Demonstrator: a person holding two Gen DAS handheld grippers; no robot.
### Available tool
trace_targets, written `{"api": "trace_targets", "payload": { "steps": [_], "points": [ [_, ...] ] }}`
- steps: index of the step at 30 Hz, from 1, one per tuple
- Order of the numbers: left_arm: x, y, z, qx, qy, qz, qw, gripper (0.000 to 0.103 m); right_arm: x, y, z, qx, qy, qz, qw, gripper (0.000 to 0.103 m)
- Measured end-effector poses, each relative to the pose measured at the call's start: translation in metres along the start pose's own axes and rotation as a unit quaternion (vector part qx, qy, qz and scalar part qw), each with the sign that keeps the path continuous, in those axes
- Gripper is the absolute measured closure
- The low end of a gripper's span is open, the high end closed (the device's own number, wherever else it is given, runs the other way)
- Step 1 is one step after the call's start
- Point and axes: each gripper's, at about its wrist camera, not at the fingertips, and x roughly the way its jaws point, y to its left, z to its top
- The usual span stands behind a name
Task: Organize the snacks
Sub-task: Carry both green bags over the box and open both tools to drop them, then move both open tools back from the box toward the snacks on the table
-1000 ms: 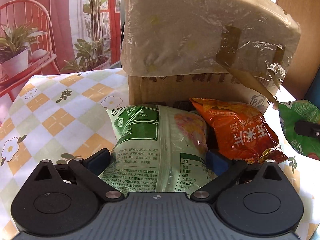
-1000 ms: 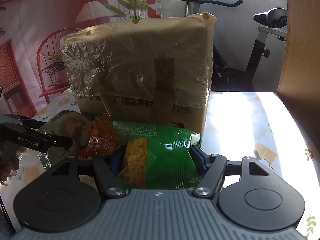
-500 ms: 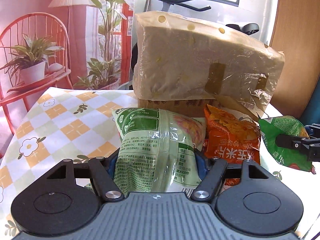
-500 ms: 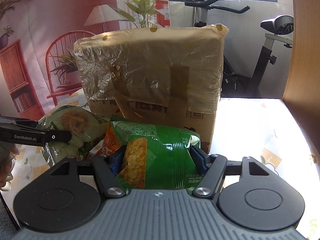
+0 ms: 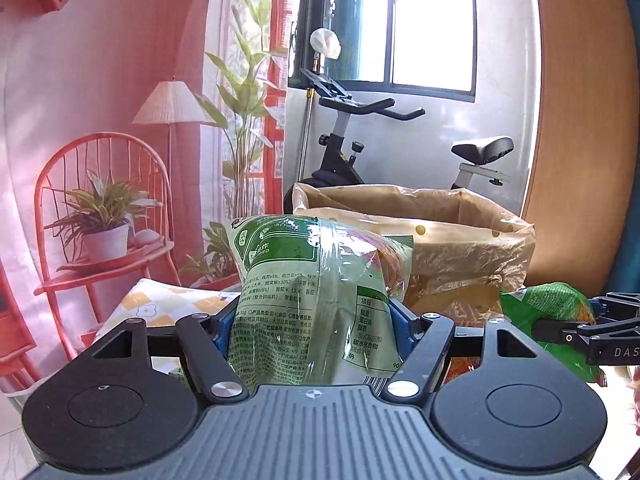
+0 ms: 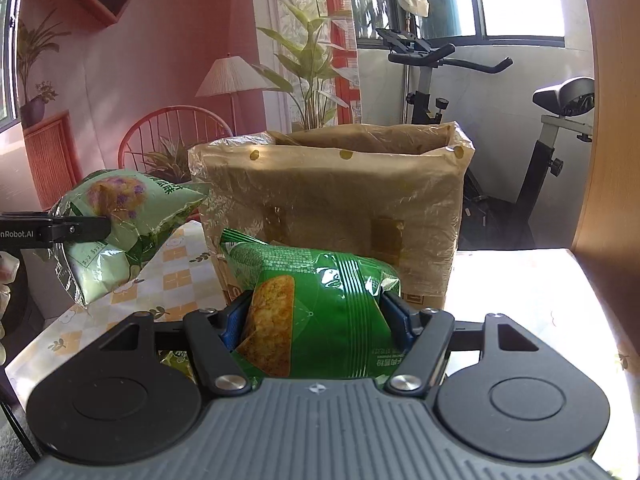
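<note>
My left gripper (image 5: 312, 320) pinches a pale green bag (image 5: 316, 296) between its blue pads. The jaws closed on it within the last second. The bag is glossy, with a dark green label panel near its top, fine printed text below and a clear seam down the middle. It is held clear of the table (image 6: 520, 300), its top edge level with the rim of the box (image 6: 332, 200).

My right gripper (image 6: 316, 320) pinches a dark green bag (image 6: 320, 312), which shows a picture of a seasoned chip and ribbed stripes. It sits in front of the box, low against its front wall.

The box is cardboard, wrapped in crinkled clear film, open at the top, and stands on the checked tablecloth (image 6: 176, 276).
</note>
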Motion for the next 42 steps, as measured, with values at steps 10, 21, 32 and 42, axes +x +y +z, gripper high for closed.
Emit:
{"api": "trace_targets", "payload": {
  "steps": [10,21,32,42],
  "points": [
    [0.018,-0.031,0.073,0.021,-0.063,-0.007,0.9978,0.029,-0.006,-0.006,0.073,-0.037,-0.067,0.003,0.997,0.034],
    [0.136,-0.064,0.131,0.054,-0.033,0.009,0.998,0.029,0.086,-0.038,0.14,-0.089,-0.069,-0.049,0.992,0.034],
    [0.202,-0.052,0.122,0.042,0.022,-0.01,0.9988,0.023,0.139,-0.055,0.127,-0.052,-0.015,-0.04,0.998,0.032],
    [0.179,-0.042,0.118,0.037,0.017,-0.006,0.9991,0.015,0.126,-0.054,0.129,-0.029,-0.009,-0.027,0.999,0.022]
  ]
}}
